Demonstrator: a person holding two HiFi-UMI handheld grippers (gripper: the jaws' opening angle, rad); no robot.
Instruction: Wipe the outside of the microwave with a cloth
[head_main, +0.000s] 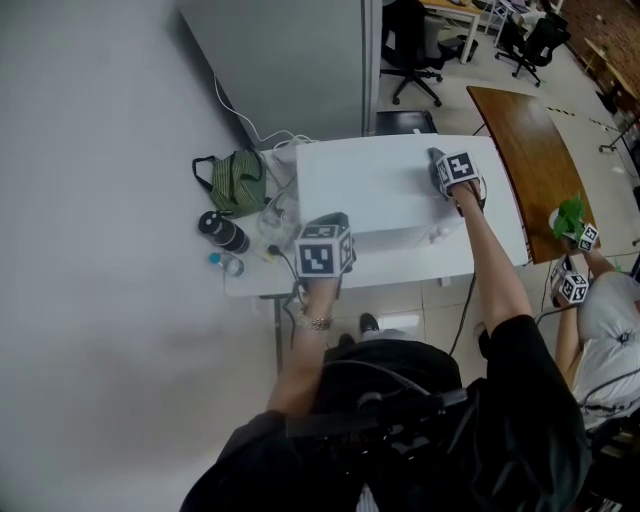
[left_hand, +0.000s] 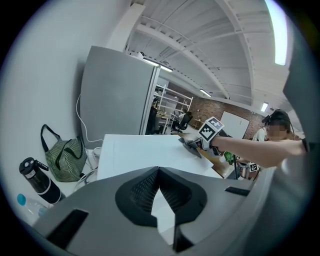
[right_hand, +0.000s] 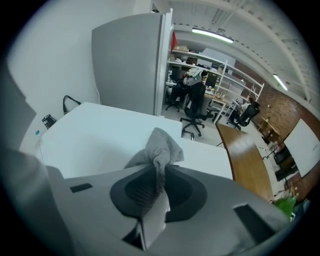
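The white microwave (head_main: 370, 185) stands on a white table (head_main: 400, 268); its flat top fills the left gripper view (left_hand: 145, 152) and the right gripper view (right_hand: 95, 140). My right gripper (head_main: 440, 165) rests on the top's far right part, shut on a grey cloth (right_hand: 159, 146) that bunches out past its jaws. That cloth (left_hand: 190, 145) and the right gripper (left_hand: 199, 145) also show in the left gripper view. My left gripper (head_main: 328, 222) is at the microwave's front left edge, its jaws (left_hand: 159, 171) shut with nothing between them.
A green striped bag (head_main: 238, 180), a black bottle (head_main: 222, 232), a small plastic bottle (head_main: 228, 263) and cables lie on the table left of the microwave. A grey partition (head_main: 290, 60) stands behind. A brown table (head_main: 530, 160) and another person with grippers (head_main: 578, 262) are at the right.
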